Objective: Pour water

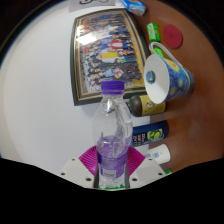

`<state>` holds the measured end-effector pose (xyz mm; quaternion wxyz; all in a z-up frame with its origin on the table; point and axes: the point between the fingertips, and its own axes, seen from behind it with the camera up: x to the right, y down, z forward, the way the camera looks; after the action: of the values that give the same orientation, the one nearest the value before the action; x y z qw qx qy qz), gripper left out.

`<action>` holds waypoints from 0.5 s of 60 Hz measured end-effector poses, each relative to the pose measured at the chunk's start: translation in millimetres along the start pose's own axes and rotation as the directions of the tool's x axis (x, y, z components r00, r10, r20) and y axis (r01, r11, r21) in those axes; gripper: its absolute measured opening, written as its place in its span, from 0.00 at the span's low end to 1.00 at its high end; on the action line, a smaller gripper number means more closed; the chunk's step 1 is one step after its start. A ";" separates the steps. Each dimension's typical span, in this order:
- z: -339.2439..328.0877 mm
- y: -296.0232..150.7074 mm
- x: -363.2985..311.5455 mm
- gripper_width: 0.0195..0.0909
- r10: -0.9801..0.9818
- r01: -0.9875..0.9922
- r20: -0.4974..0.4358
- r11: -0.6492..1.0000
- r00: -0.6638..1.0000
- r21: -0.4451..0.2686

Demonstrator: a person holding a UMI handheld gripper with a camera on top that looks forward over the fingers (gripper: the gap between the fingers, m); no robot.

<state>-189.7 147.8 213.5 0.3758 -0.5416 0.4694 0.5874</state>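
Gripper view. A clear plastic water bottle (114,130) with a purple cap (113,87) stands between the two fingers of the gripper (112,168), its long axis upright and its cap end pointing away from the fingers. The magenta pads (92,159) lie against its lower body on either side (the fingers pinch the bottle; no gap is visible at either pad). Water fills only the lower part of the bottle.

Beyond the fingers, on a white table (40,120), lies a framed group photograph (108,52), tilted. To the right of the bottle a patterned mug (167,75) lies tipped, its open mouth turned toward the bottle. Nearer the right finger are a dark can (150,104), a small blue box (152,131) and a small white cap-like object (160,154).
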 end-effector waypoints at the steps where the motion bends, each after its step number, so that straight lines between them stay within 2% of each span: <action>1: 1.6 -0.2 0.1 0.21 0.030 -0.030 0.007 1.000 1.000 -0.003; 9: 10.9 -5.8 7.8 0.21 0.235 -0.235 0.034 0.972 0.971 -0.013; 17: 10.6 -3.2 15.2 0.21 0.238 -0.238 0.011 0.971 0.971 -0.029; 22: 8.8 -3.2 17.8 0.21 0.178 -0.179 -0.008 0.983 0.984 -0.032; 30: 1.7 -7.4 16.1 0.21 -0.084 0.081 -0.066 0.996 0.994 -0.047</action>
<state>-185.3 150.4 196.5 0.3714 -0.5885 0.4461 0.5628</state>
